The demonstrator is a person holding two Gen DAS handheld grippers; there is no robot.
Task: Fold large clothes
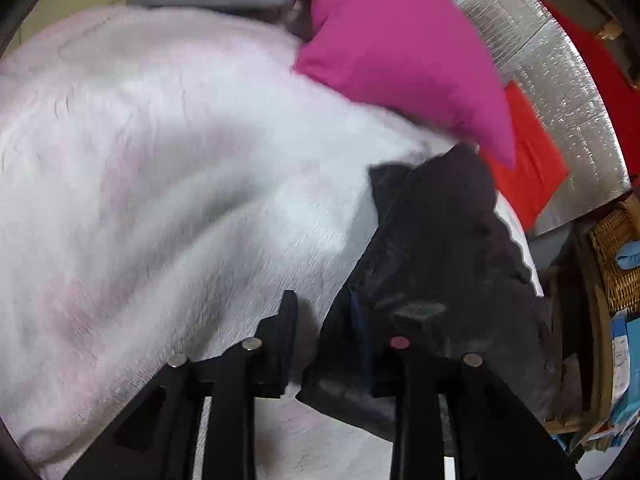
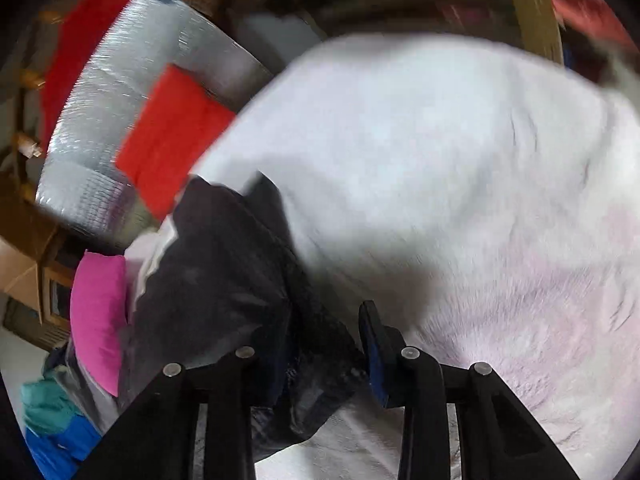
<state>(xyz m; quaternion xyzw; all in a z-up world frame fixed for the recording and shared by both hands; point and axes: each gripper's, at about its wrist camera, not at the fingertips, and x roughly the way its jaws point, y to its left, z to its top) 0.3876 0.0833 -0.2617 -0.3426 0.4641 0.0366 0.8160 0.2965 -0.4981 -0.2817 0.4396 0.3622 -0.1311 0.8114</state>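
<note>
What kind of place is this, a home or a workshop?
Most likely a lived-in room at home: a pale fluffy blanket covers a soft surface, a pink cushion lies on it, and a wicker basket stands beside it among household clutter.

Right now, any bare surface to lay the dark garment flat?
Most free: the pale fluffy blanket, open left of the dark garment and below the magenta pillow. Crowded at the far edge: pillow, red cloth, silver foil mat, wicker basket. Both grippers seem to pinch the garment.
</note>
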